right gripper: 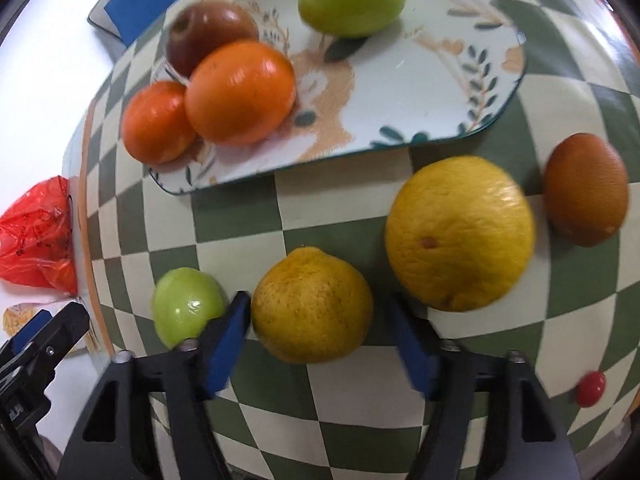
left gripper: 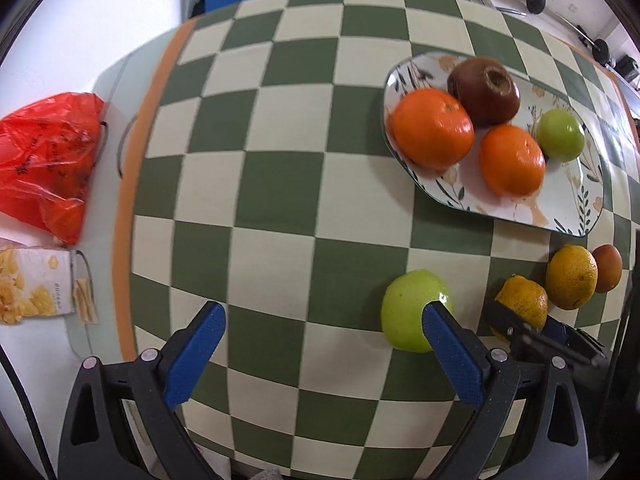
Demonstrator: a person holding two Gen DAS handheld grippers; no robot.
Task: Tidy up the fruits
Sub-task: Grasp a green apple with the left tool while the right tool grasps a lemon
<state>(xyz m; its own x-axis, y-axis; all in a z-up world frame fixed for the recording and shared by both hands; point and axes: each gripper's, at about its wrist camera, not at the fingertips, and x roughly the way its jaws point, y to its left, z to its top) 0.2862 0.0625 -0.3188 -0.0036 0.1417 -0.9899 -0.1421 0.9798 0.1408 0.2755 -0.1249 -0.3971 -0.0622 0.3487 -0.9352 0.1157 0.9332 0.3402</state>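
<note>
A bumpy yellow citrus (right gripper: 312,304) on the checked cloth (right gripper: 360,432) sits between the right gripper (right gripper: 320,336) pads, left pad touching, right just clear (not clamped), while the left gripper (left gripper: 320,354) gapes beside a green apple (left gripper: 412,310), below the fruit plate (right gripper: 420,92).

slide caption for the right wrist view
Right gripper straddles a yellow citrus below the fruit plate.

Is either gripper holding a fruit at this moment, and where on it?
Neither. The right gripper straddles the yellow-orange citrus at its sides, a gap still showing on one side. The left gripper is open over bare cloth.
</note>
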